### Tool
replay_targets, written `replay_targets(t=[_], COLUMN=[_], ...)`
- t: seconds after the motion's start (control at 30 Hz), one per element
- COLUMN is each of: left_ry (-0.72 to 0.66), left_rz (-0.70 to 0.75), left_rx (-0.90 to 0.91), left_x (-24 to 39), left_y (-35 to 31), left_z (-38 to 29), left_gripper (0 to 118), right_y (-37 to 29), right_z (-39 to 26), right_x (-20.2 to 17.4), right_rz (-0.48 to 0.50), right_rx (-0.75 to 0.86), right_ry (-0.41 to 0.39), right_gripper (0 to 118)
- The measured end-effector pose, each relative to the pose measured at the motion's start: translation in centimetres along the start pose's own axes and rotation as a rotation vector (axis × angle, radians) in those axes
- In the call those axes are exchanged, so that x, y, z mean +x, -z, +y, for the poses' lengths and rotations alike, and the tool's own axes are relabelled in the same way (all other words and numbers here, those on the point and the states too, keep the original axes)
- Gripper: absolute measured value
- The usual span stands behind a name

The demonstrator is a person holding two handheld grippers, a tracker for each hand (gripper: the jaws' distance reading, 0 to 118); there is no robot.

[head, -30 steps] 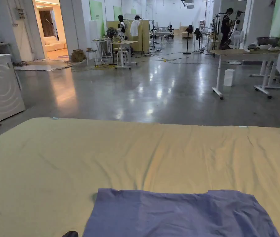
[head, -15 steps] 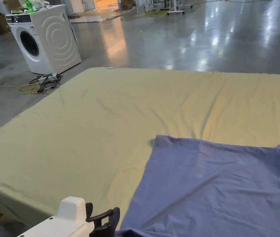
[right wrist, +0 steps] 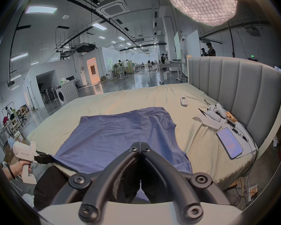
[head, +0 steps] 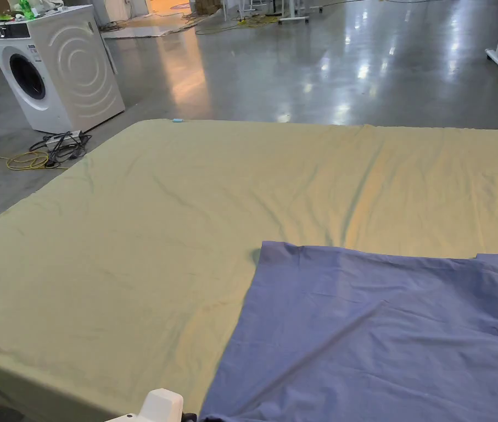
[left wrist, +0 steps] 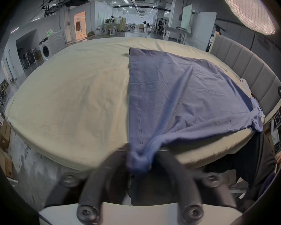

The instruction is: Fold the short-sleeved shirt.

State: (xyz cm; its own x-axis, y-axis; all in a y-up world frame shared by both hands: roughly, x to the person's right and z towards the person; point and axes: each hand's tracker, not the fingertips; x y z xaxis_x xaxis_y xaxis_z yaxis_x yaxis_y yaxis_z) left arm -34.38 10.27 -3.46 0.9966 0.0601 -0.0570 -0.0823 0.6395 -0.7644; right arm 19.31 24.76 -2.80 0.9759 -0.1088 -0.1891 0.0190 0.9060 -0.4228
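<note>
A blue short-sleeved shirt [head: 385, 340] lies spread flat on the yellow-green bed sheet [head: 160, 220], at the near right of the bed. My left gripper [left wrist: 139, 160] is shut on a bunched corner of the shirt [left wrist: 177, 98] at the bed's near edge. The same grip shows from the right gripper view, with the left gripper [right wrist: 44, 158] pinching the shirt's [right wrist: 117, 136] left corner. Its white body [head: 157, 409] pokes in at the bottom of the head view. My right gripper [right wrist: 140, 147] hovers over the shirt's near edge, jaws shut tip to tip with no cloth visibly pinched.
A washing machine [head: 58, 66] and floor cables [head: 50, 151] stand beyond the bed's far left corner. By the grey headboard [right wrist: 234, 90] lie a remote [right wrist: 184, 101], two white game controllers [right wrist: 215, 111] and a phone [right wrist: 229, 142]. The sheet's left half is bare.
The head camera has tipped down from the room to the bed. The left gripper now sits lower in that view than half a second ago. The shirt lies as before.
</note>
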Motion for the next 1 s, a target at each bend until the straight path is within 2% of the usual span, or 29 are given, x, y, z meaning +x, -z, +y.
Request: replay_targets(t=[0.03, 0.1, 0.17, 0.37, 0.4, 0.47, 0.5, 0.63, 0.8, 0.83, 0.87, 0.9, 0.97, 1.0], left_ry=[0.007, -0.007, 0.001, 0.053, 0.051, 0.058, 0.069, 0.167, 0.171, 0.169, 0.163, 0.152, 0.135, 0.126], left_rz=[-0.003, -0.012, -0.012, 0.015, 0.021, 0.043, 0.056, 0.103, 0.118, 0.116, 0.113, 0.111, 0.11, 0.109], left_rx=[-0.011, -0.085, -0.067, -0.133, -0.142, -0.165, -0.177, -0.207, -0.226, -0.227, -0.228, -0.228, -0.223, -0.221], left_x=[0.1, 0.1, 0.2, 1.1, 1.3, 1.8, 2.0, 3.5, 3.1, 3.0, 3.0, 2.9, 2.6, 2.6], left_y=[0.4, 1.2, 1.3, 1.9, 1.9, 2.1, 2.1, 2.7, 3.3, 3.3, 3.3, 3.3, 3.2, 3.2], left_z=[0.1, 0.6, 1.2, 2.2, 2.3, 2.6, 2.7, 3.1, 3.3, 3.3, 3.3, 3.3, 3.1, 3.1], left_gripper=[15, 14, 9, 9, 9, 9, 9, 9, 9, 9, 9, 9, 9, 9], right_y=[-0.1, -0.3, -0.5, 0.0, 0.5, 1.7, 2.2, 5.1, 9.2, 10.0, 10.6, 11.2, 12.1, 11.9], right_z=[-0.2, -0.5, -1.0, -2.2, -2.5, -3.6, -4.1, -5.9, -7.9, -8.1, -8.3, -8.5, -9.3, -9.1], right_x=[0.2, 0.6, 1.1, 4.1, 5.0, 7.1, 7.8, 10.2, 12.7, 13.1, 13.4, 13.7, 14.3, 14.0], right_rz=[-0.005, -0.017, -0.032, -0.112, -0.13, -0.16, -0.174, -0.188, -0.173, -0.169, -0.157, -0.136, -0.106, -0.127], right_rx=[0.0, -0.01, -0.019, -0.077, -0.106, -0.187, -0.219, -0.288, -0.396, -0.414, -0.414, -0.424, -0.465, -0.458], right_ry=[0.001, 0.003, 0.001, -0.013, -0.009, 0.012, 0.026, 0.136, 0.263, 0.28, 0.288, 0.294, 0.299, 0.286], right_gripper=[0, 0, 0, 1, 16, 67, 72, 69, 69, 63, 45, 45, 29, 12])
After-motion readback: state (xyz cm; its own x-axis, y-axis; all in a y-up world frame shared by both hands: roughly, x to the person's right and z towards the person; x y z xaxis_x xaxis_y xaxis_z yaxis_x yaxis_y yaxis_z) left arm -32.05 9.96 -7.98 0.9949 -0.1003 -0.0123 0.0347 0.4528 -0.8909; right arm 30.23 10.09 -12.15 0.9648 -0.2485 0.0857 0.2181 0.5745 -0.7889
